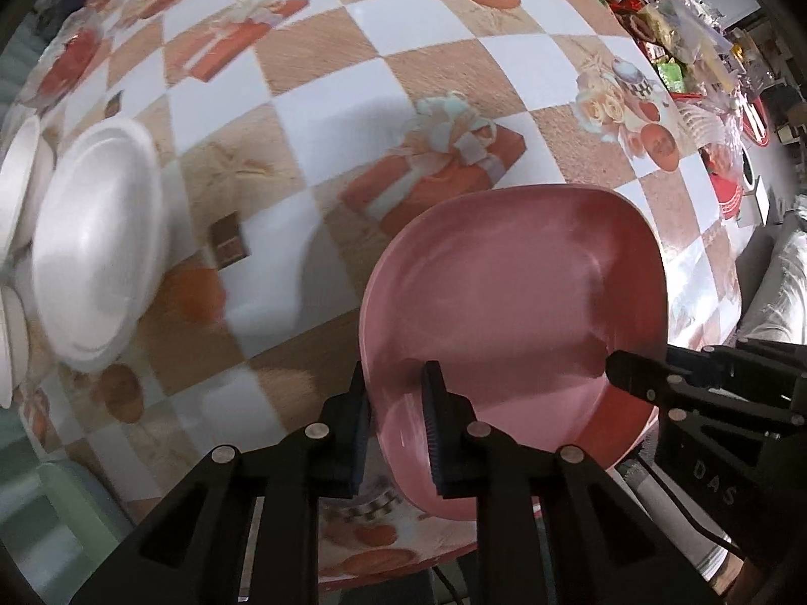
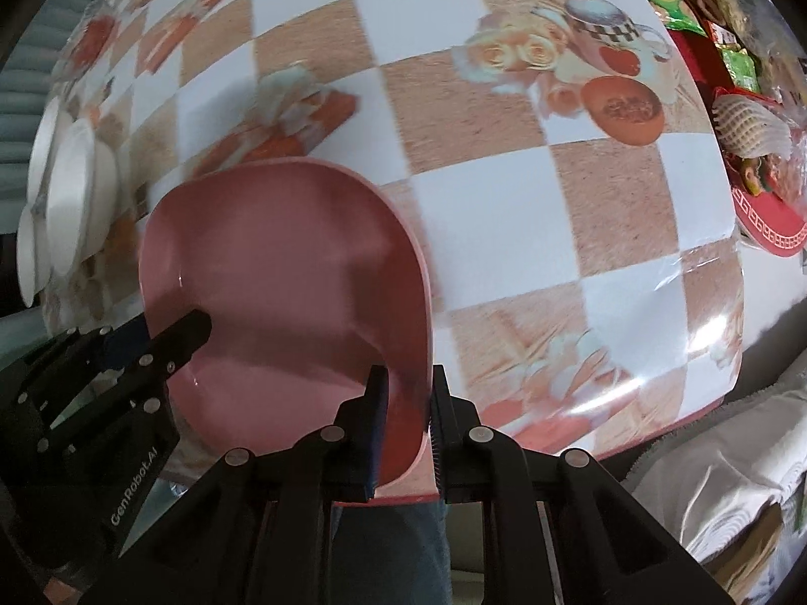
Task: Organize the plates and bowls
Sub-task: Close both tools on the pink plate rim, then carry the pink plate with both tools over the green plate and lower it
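Note:
A pink plate point(image 1: 509, 302) is held above the chequered table, near its front edge. My left gripper point(image 1: 398, 393) is shut on the plate's left rim. My right gripper point(image 2: 409, 393) is shut on its right rim point(image 2: 403, 302). Each gripper shows in the other's view: the right one point(image 1: 706, 383) at the plate's right side, the left one point(image 2: 126, 353) at its left side. A stack of white plates and bowls point(image 1: 96, 247) stands at the table's left edge, also in the right wrist view point(image 2: 70, 201).
The table point(image 1: 403, 30) has a chequered cloth with gift and flower prints. Snack packets and red trays point(image 2: 746, 101) crowd its right side, also in the left wrist view point(image 1: 696, 50). A white cushion point(image 2: 731, 454) lies off the table's right front.

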The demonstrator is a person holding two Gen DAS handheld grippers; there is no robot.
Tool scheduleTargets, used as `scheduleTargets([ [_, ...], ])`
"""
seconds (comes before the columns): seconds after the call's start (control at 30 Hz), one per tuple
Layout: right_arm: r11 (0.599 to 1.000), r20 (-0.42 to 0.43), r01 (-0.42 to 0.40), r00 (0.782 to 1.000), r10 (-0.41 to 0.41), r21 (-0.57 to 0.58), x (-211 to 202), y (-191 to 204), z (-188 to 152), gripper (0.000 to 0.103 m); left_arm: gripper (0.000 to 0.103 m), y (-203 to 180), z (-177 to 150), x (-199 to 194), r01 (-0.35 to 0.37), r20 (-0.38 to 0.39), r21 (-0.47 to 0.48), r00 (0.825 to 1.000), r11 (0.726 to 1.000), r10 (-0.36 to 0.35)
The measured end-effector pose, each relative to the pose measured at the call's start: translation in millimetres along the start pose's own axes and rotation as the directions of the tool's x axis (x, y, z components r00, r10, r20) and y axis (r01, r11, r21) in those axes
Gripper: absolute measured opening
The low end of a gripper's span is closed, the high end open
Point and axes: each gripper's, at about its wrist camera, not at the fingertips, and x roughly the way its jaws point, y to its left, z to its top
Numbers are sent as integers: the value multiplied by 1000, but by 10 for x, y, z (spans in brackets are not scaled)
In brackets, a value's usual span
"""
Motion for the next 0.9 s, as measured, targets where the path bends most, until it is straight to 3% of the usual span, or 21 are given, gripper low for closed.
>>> scheduleTargets([
  [0.3, 998, 31, 30, 999, -29, -51, -192, 552, -295, 17, 21, 383, -262, -311, -16, 61, -5, 998, 1000, 16],
  [0.37, 996, 40, 43, 998, -40, -73, -227, 731, -370, 17, 21, 389, -517, -309, -26, 75, -9, 997, 1000, 26],
  [0.9, 971, 48, 65, 997, -56, -229, -224, 2035, -737, 17, 21, 1068, -1142, -579, -51, 142, -171, 987, 984, 76],
])
